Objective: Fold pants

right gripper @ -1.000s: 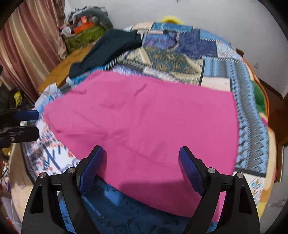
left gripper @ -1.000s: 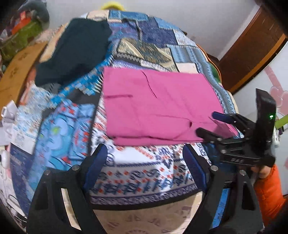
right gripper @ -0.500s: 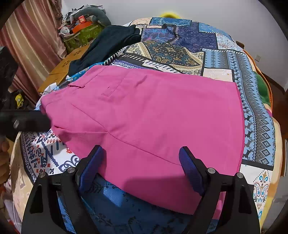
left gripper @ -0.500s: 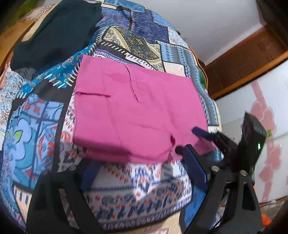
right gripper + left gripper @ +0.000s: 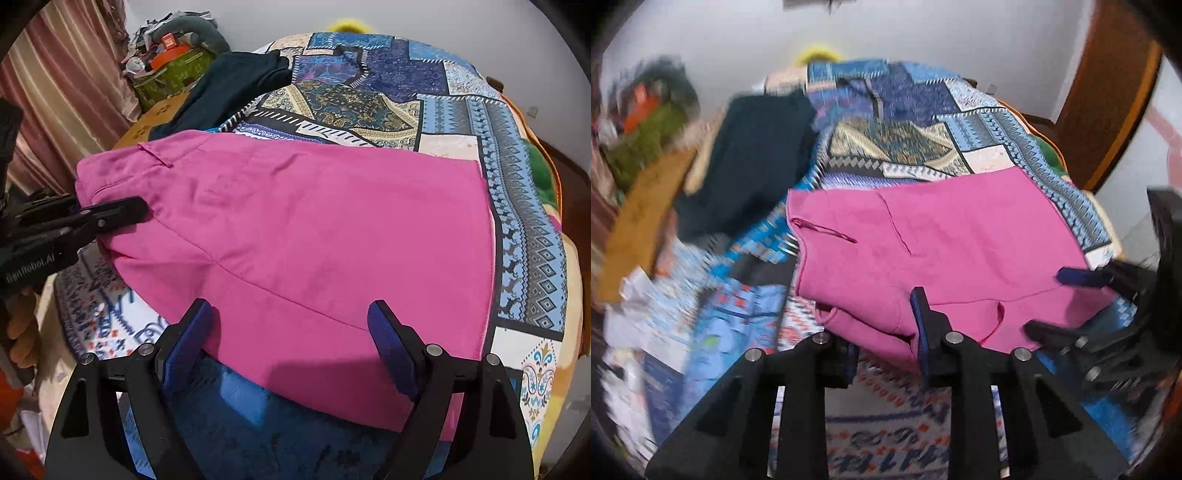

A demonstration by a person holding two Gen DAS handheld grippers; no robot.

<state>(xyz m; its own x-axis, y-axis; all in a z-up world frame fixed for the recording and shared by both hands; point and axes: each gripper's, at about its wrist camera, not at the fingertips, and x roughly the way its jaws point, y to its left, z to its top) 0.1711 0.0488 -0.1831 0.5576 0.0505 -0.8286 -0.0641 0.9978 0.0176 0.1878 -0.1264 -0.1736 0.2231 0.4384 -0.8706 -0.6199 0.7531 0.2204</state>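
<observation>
Pink pants (image 5: 942,251) lie folded on a patchwork bedspread (image 5: 916,122); they also show in the right wrist view (image 5: 314,236). My left gripper (image 5: 882,328) is shut on the near waistband edge of the pants and lifts it a little. In the right wrist view the left gripper (image 5: 110,214) pinches that left edge. My right gripper (image 5: 288,332) is open, its blue pads either side of the near hem, which lies flat. In the left wrist view the right gripper (image 5: 1060,302) stands open at the pants' right corner.
A dark garment (image 5: 229,88) lies at the far left of the bed. A cluttered pile with a green bag (image 5: 170,70) and a striped curtain (image 5: 55,96) stand to the left. A brown wooden door (image 5: 1108,85) is at the right.
My left gripper has closed on the pants' near edge and raised it; its view has tilted up and blurred. The right gripper has stayed open at the hem.
</observation>
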